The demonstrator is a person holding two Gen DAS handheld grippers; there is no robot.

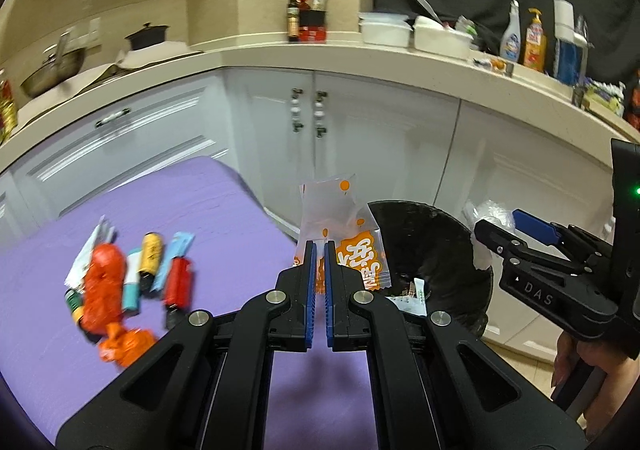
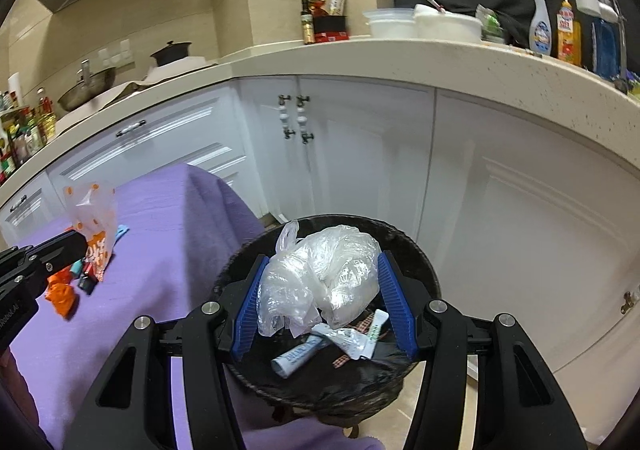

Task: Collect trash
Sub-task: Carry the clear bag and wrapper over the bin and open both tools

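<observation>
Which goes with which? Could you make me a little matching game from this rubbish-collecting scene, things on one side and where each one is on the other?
Things:
1. crumpled clear plastic bag
2. orange-printed snack bag
3. pile of wrappers
4. black bin

Places:
A. lying on the purple cloth
B. standing beside the cloth-covered table, below the white cabinets
C. pinched in the left gripper
D. between the right gripper fingers, over the bin

Pairs: 1-D, 2-C, 3-A, 4-B

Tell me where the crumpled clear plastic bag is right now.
The clear plastic bag is clamped between the right gripper's blue pads, above the open black trash bin, right of the purple table.
</observation>
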